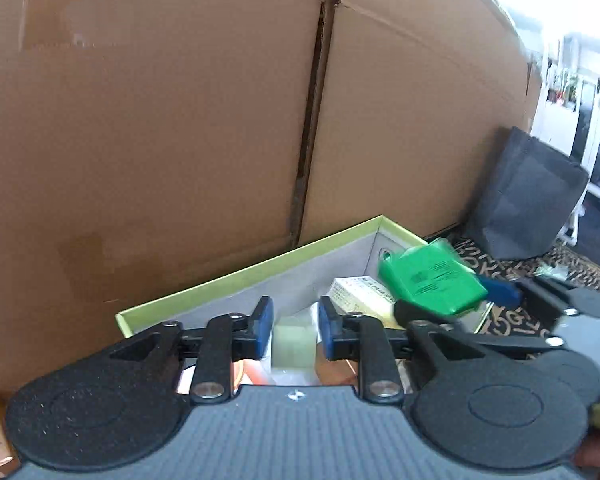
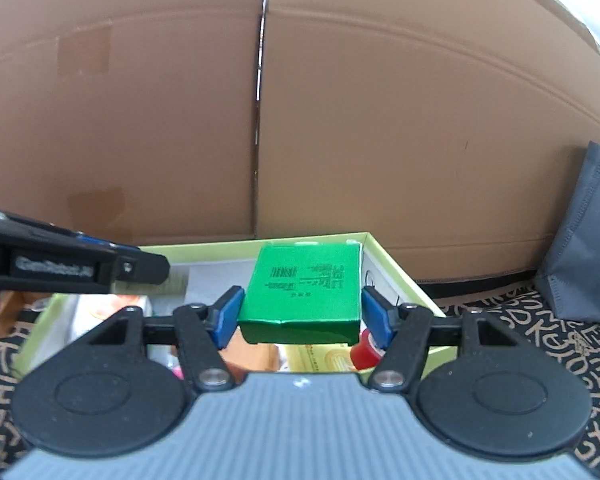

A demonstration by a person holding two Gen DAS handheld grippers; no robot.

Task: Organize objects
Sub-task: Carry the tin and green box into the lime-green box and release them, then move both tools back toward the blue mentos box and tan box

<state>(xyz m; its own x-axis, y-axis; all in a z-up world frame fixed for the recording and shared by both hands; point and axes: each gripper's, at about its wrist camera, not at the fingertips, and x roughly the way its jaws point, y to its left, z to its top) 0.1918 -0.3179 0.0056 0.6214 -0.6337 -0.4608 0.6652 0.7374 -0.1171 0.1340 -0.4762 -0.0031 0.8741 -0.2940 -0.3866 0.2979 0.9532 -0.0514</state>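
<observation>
Against a wall of tall cardboard boxes [image 1: 160, 120], an open box [image 1: 240, 276] with a lime-green rim sits on a black cloth [image 2: 540, 340] printed with tan letters. It holds a jumble of small items.

On the left, my left tool [image 1: 294, 316] hovers over the near part of the open box. Its blue pads stand apart and grip nothing. Through the gap between them I see a pale, see-through thing [image 1: 292, 340] lying lower down in the box, touching neither pad.

Further right, a small cream carton [image 1: 360, 292] lies inside the open box near its back corner.

Right of that, my right tool [image 2: 302, 312] is clamped on a green box [image 2: 304, 284], with one blue pad against each side. The green box has a barcode and dark print on its top face. It hangs above the right half of the open box, clear of the items beneath it. A red roll [image 2: 366, 350] shows just under its right edge.

At the far right, a dark grey cloth bag [image 1: 528, 200] stands upright on the cloth, leaning against the cardboard.
</observation>
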